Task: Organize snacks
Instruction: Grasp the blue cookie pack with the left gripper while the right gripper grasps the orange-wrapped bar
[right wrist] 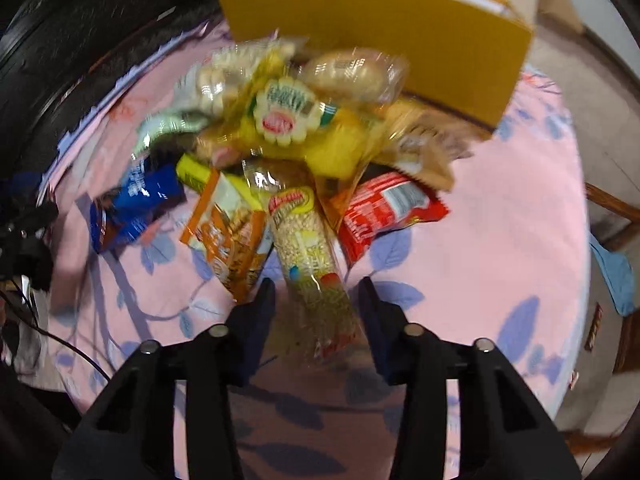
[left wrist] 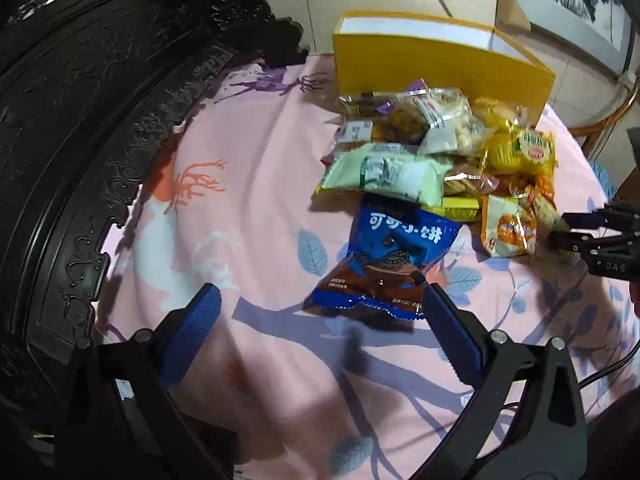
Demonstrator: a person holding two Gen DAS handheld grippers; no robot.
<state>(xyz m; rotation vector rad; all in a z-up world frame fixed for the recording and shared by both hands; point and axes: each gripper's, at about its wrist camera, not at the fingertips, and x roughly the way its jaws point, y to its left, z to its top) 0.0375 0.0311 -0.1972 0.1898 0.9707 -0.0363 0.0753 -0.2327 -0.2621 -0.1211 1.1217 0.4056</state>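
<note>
Blue cookie packet (left wrist: pixel 390 260) between my spread left claw (left wrist: pixel 320 300); clear cracker sleeve (right wrist: pixel 312 264) between my open right claw (right wrist: pixel 318 292).

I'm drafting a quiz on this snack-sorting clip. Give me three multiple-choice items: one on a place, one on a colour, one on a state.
1. Where is the yellow cardboard box? A behind the snack pile B in a gripper C on the floor
2. What colour is the cookie packet nearest the left gripper? A green B blue C white
3. How is the right gripper? A open around the clear long grain-bar packet B shut, empty C out of view

Key: A, it stands past the pile; B, blue wrapper; A, jaws straddle it, apart.
</note>
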